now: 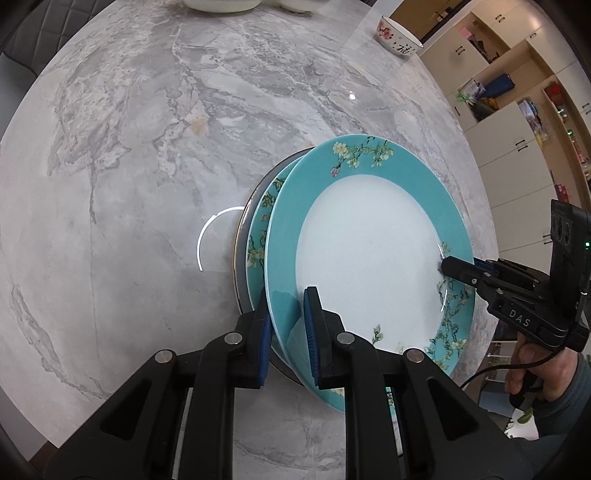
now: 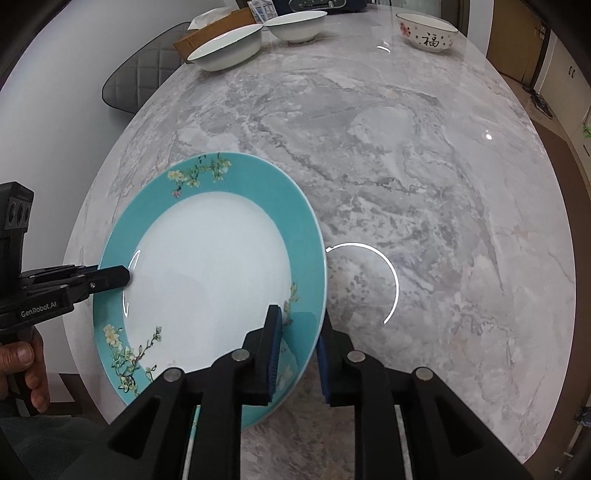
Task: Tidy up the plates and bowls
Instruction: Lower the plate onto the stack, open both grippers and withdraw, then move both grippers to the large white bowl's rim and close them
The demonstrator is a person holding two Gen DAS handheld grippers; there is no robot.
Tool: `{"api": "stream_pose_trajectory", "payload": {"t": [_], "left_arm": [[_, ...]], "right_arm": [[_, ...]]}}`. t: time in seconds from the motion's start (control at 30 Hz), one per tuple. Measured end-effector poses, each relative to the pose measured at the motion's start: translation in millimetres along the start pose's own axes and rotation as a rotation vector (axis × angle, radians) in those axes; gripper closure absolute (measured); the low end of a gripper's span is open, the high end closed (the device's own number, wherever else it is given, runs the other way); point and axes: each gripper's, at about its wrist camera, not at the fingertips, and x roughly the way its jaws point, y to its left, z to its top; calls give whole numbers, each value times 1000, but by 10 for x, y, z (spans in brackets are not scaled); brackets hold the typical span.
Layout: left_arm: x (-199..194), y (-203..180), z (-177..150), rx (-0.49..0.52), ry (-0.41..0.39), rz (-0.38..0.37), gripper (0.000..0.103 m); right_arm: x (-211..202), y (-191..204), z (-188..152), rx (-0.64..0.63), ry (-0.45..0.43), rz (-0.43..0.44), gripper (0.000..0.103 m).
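Note:
A teal-rimmed plate with a white centre (image 1: pixel 369 258) (image 2: pixel 207 258) lies tilted over a stack on the marble table (image 2: pixel 406 166). Under it are a second teal floral plate (image 1: pixel 258 236) and a dark gold-edged plate (image 1: pixel 242 258). My left gripper (image 1: pixel 288 332) is shut on the top plate's near rim, one blue pad above and one below; it also shows in the right wrist view (image 2: pixel 122 277). My right gripper (image 2: pixel 297 354) straddles the opposite rim with its pads slightly apart from the plate, and shows in the left wrist view (image 1: pixel 448 267).
A floral bowl with red characters (image 1: pixel 399 37) (image 2: pixel 426 31) stands at the table's far edge. Two white bowls (image 2: pixel 227 46) (image 2: pixel 295 24) sit far left beside a cardboard box (image 2: pixel 207 29). A grey chair (image 2: pixel 147 74) stands behind them. Cabinets (image 1: pixel 517 129) line the right.

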Motion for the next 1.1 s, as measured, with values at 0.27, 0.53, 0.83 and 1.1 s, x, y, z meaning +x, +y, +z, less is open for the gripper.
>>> {"api": "stream_pose_trajectory", "payload": {"t": [0.27, 0.53, 0.83, 1.1], "left_arm": [[-62, 11, 23, -4, -13, 29, 79], [-407, 96, 47, -34, -94, 28, 39], [-1037, 551, 769, -111, -264, 6, 0], [-1162, 1041, 2166, -164, -355, 83, 0]], "right_arm": [[40, 166, 53, -68, 8, -69, 75], [-42, 149, 53, -46, -20, -94, 41], [-685, -98, 659, 113, -165, 83, 0], [-577, 193, 2253, 35, -230, 206, 0]]}}
